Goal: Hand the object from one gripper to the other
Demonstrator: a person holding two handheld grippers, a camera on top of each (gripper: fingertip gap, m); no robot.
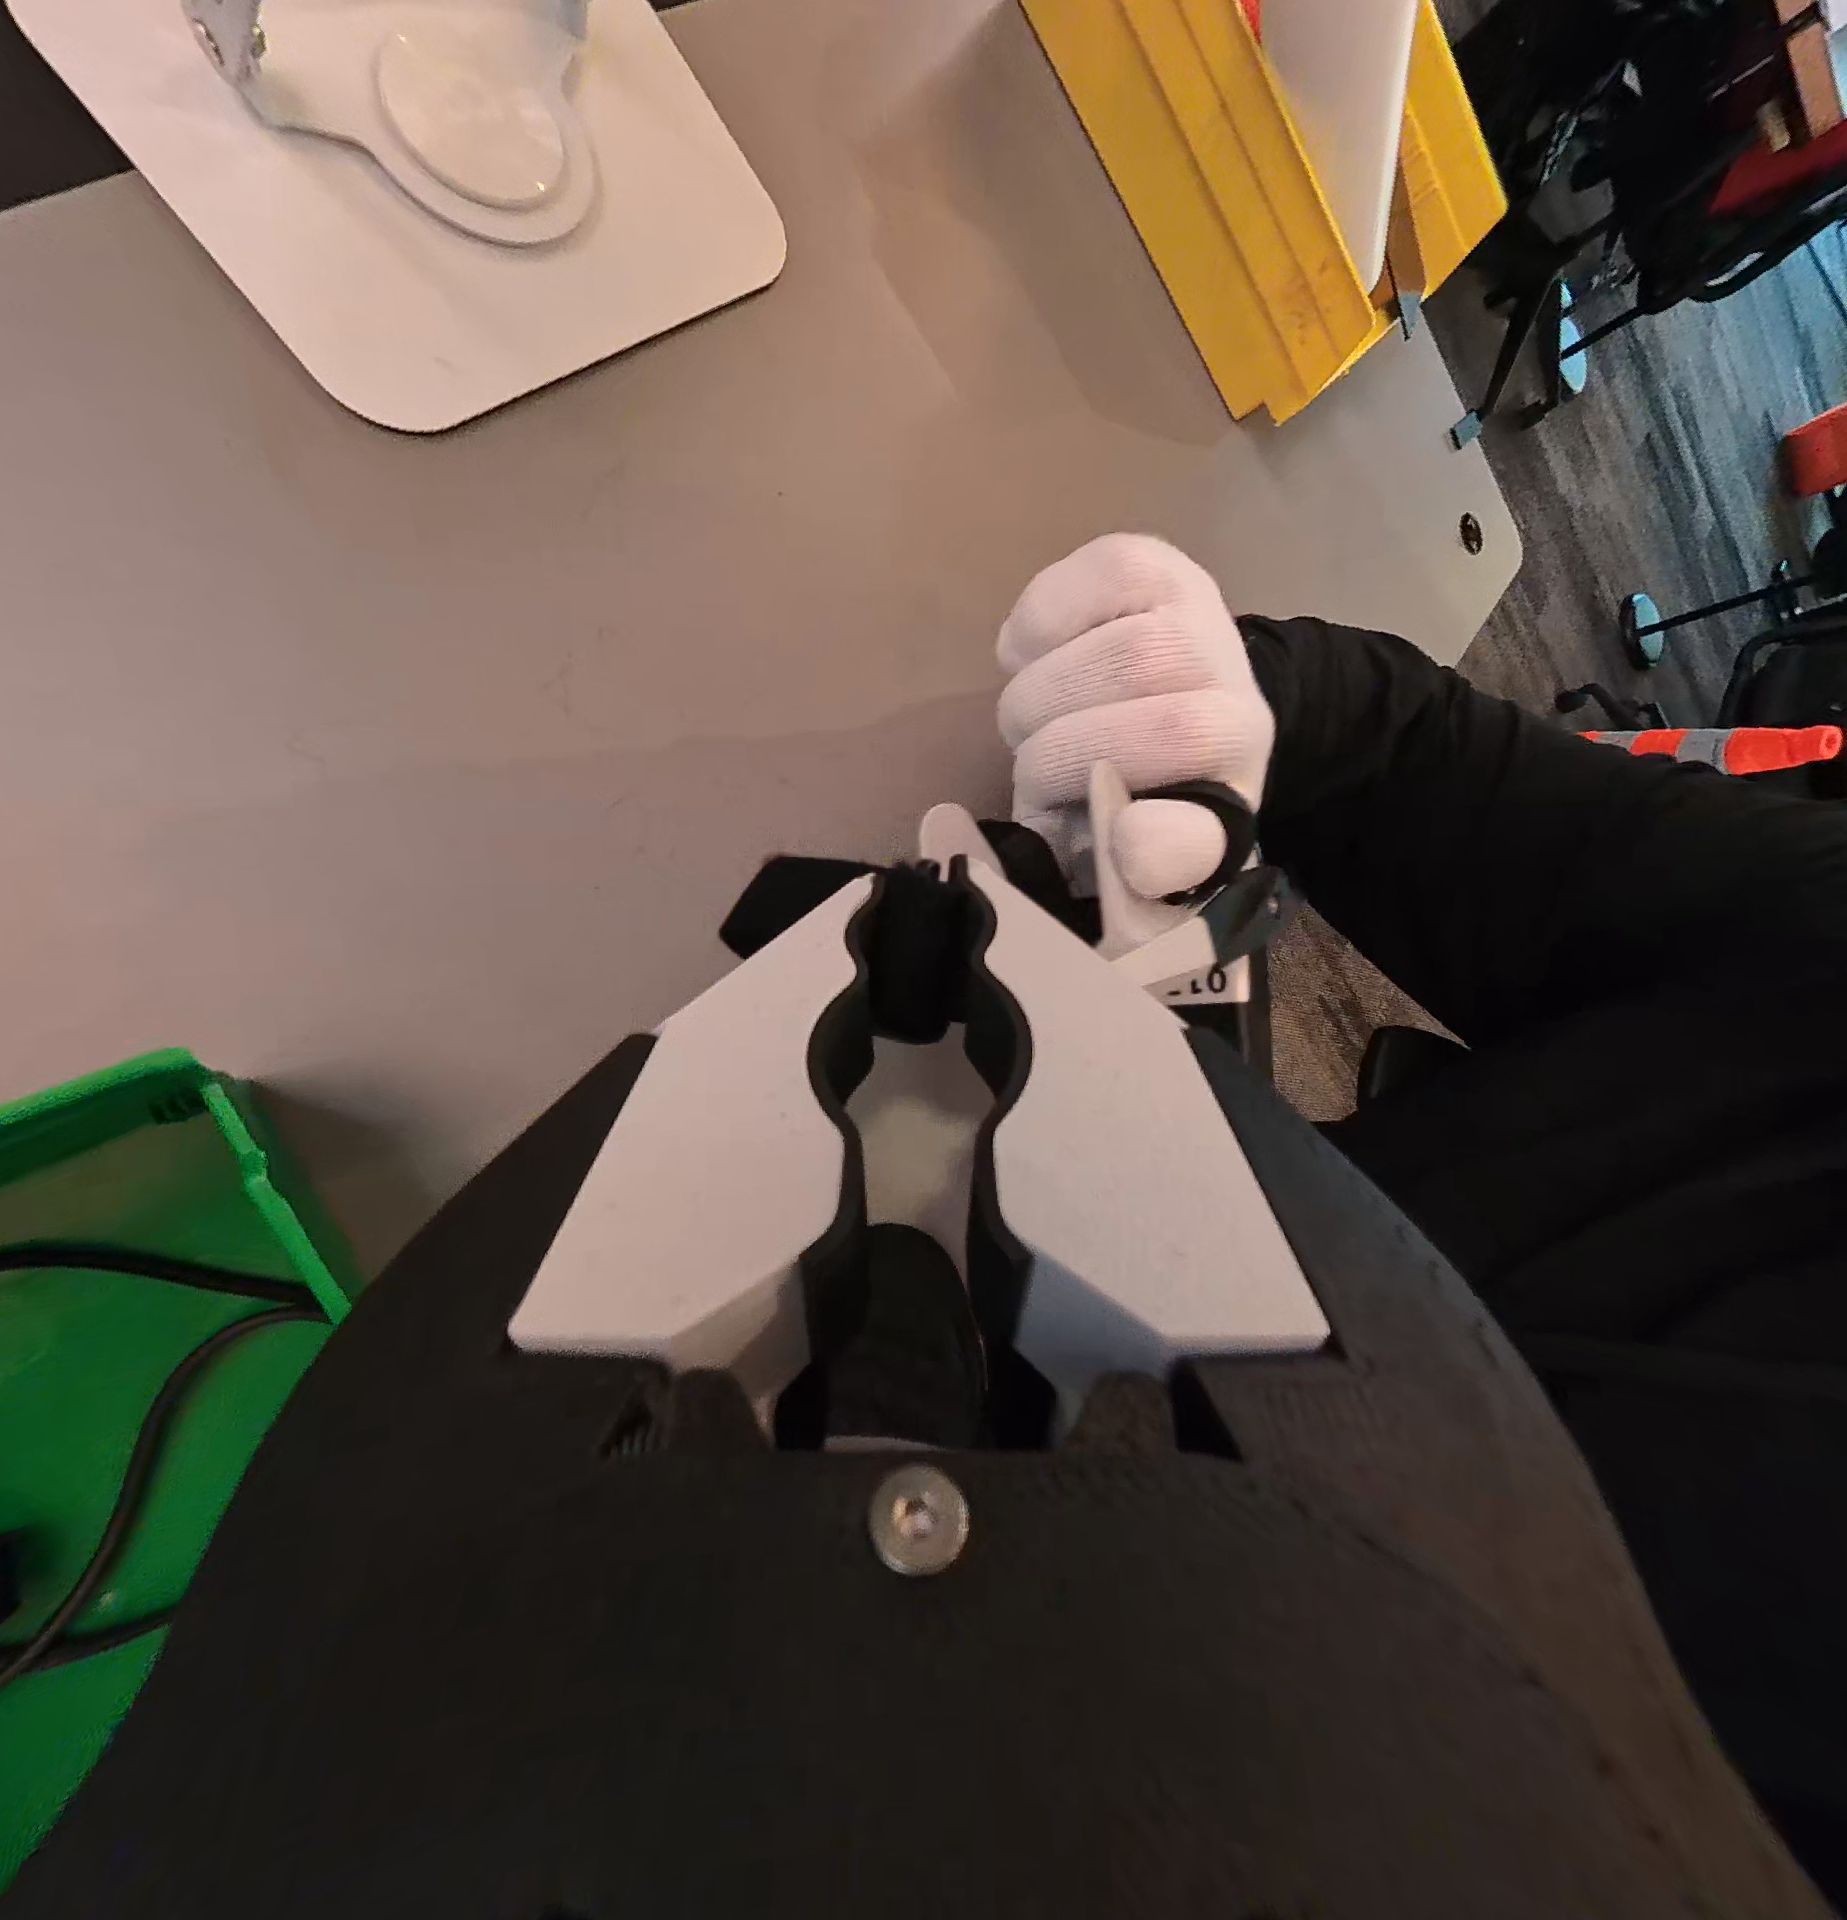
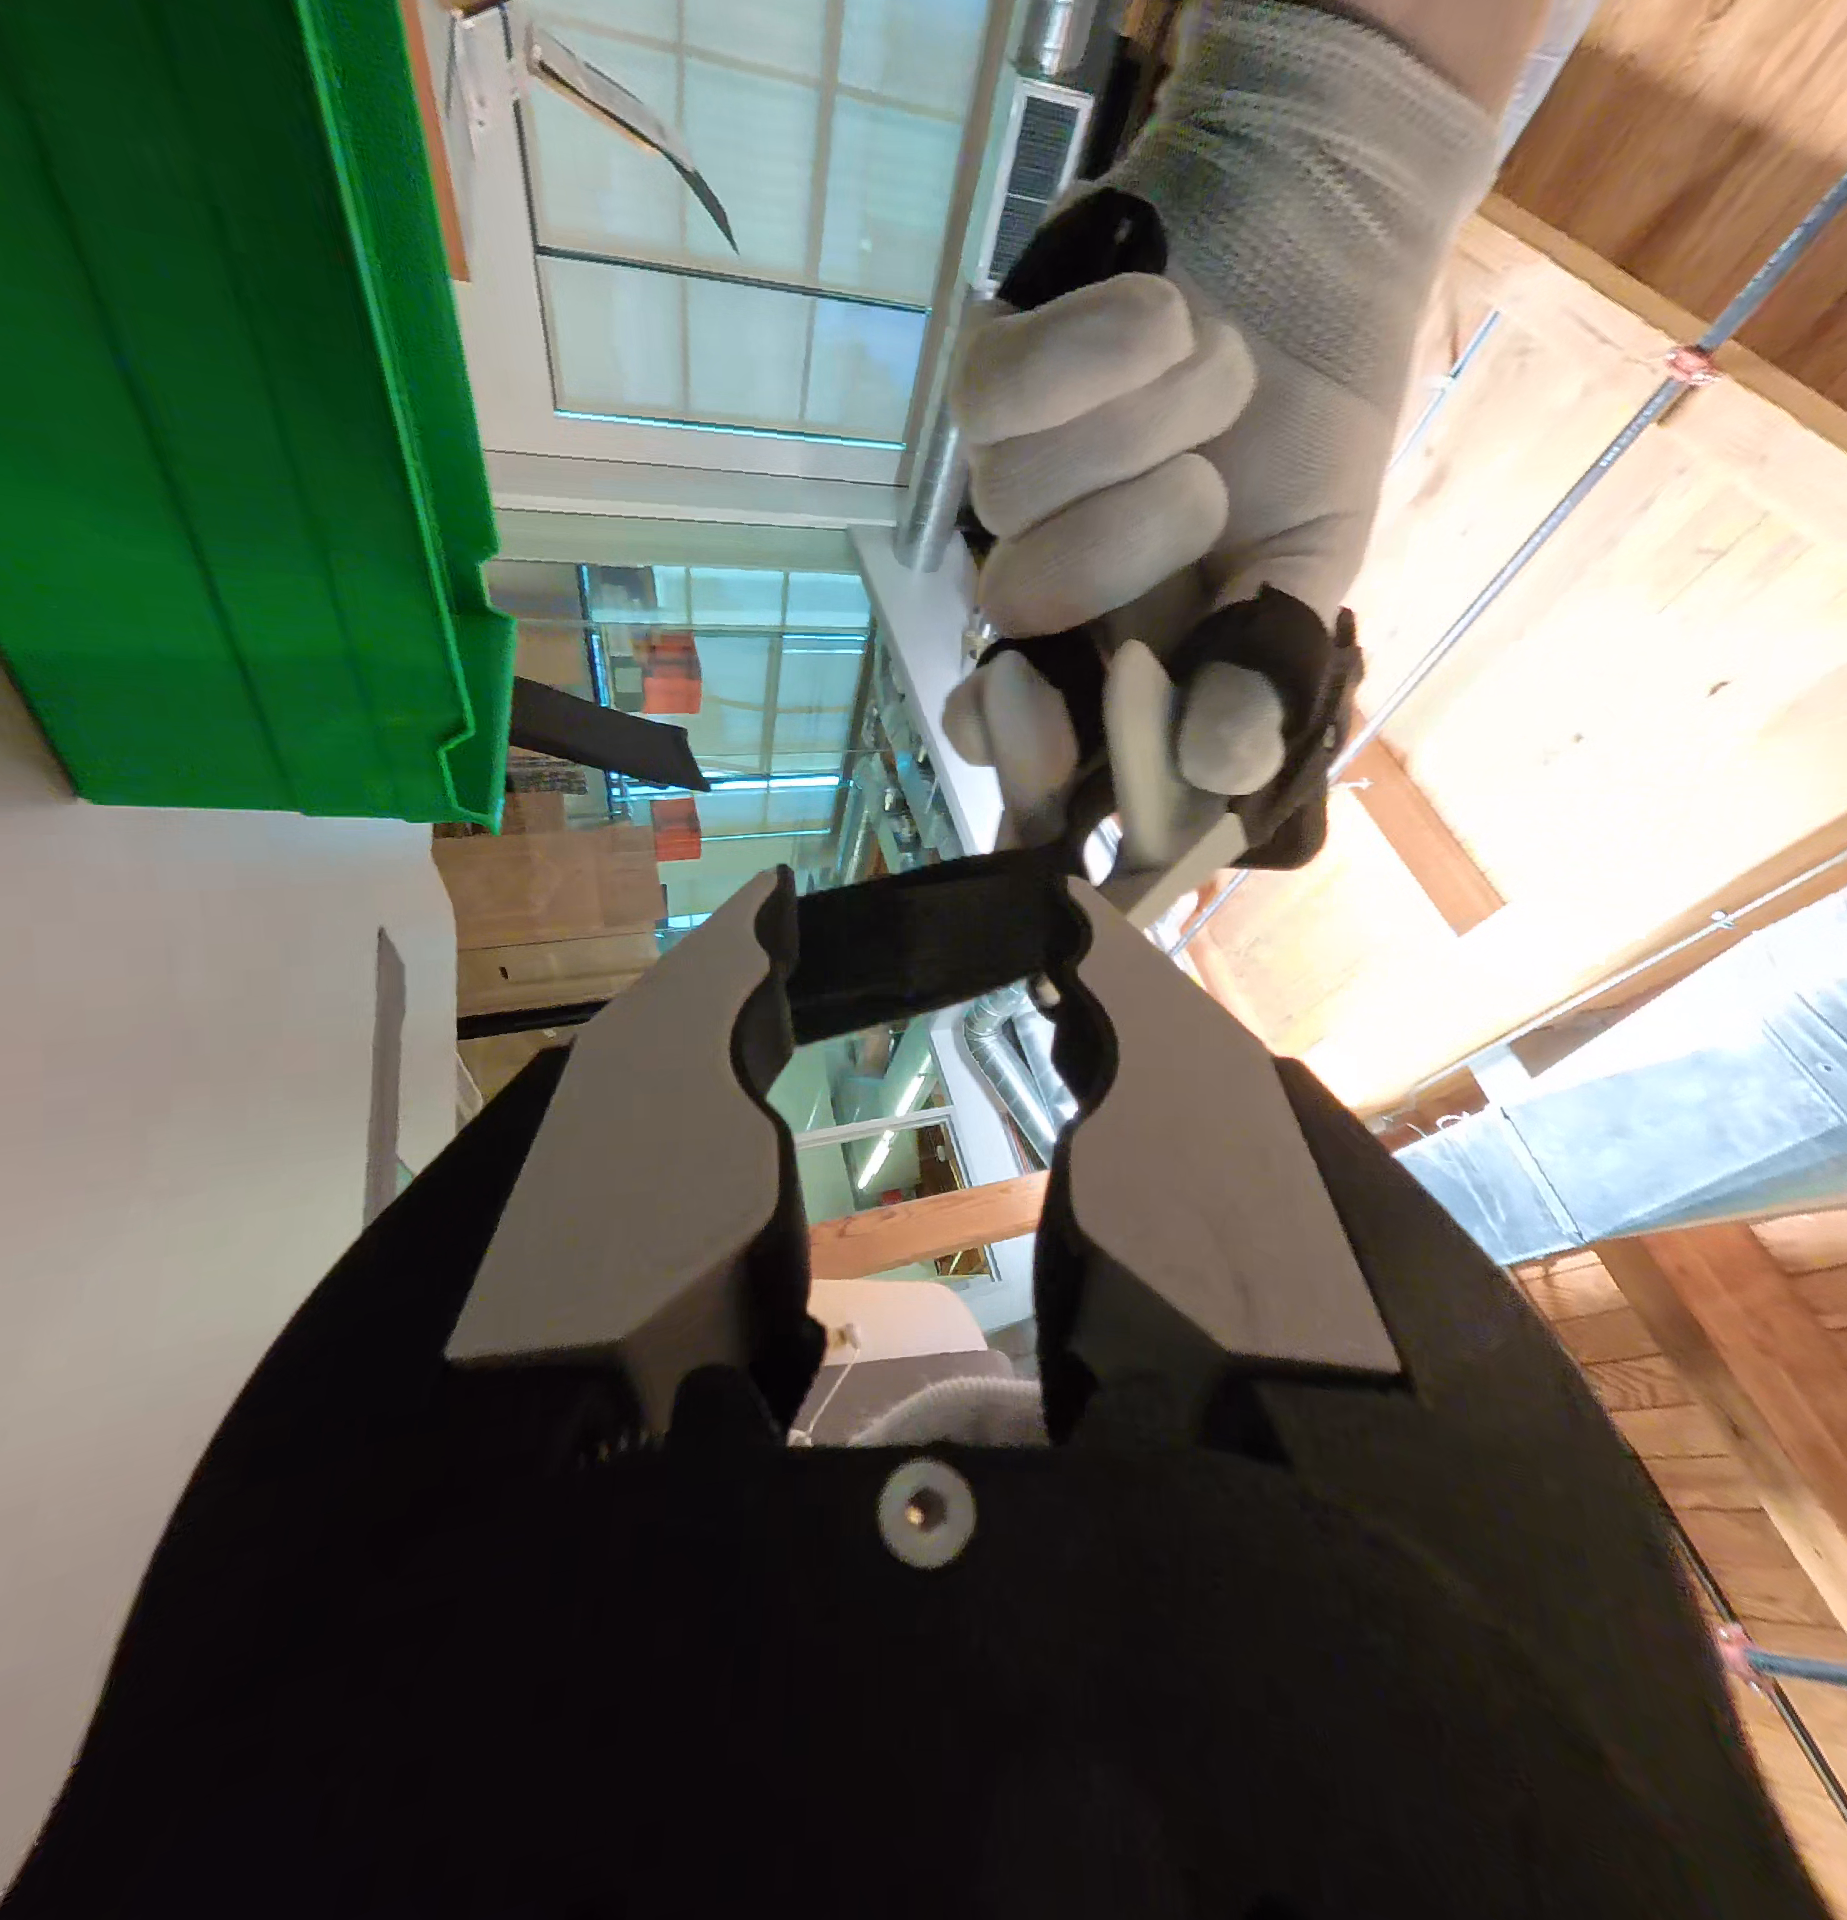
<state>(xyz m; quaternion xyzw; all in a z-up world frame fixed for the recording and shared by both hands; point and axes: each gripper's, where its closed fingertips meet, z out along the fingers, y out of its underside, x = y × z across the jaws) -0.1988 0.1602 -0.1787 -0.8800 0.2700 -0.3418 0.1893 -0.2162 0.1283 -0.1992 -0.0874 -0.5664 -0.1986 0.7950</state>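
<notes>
Left gripper: the left gripper (image 1: 924,883) has its two grey fingers drawn close, the tips pinching the narrow end of a black object (image 1: 914,961) between the black pads.
Right gripper: the right gripper (image 2: 924,935) has its fingers spread wider, with a black block (image 2: 924,951) spanning the gap and touching both pads near the tips, so it is gripped across its length.
Object: the black piece sits between both sets of fingertips at once, at 12 o'clock of each wrist view, held above the table; whether the two views show one and the same piece I cannot tell for sure.
Right hand: a white-gloved hand (image 1: 1132,707) at 1 o'clock of the left wrist view is clenched round the other tool's handle, a black sleeve (image 1: 1521,831) trailing toward 3 o'clock.
Left hand: a grey-looking gloved hand (image 2: 1158,468) at 12 to 1 o'clock of the right wrist view is closed round a handle and trigger.
Table: a grey table (image 1: 431,675) lies under the left gripper.
Surroundings: a white board (image 1: 586,260) with a clear plastic piece on it lies at 11 o'clock, a yellow bin (image 1: 1262,208) at 1 o'clock, a green bin (image 1: 119,1299) with a black cable in it at 9 o'clock.
</notes>
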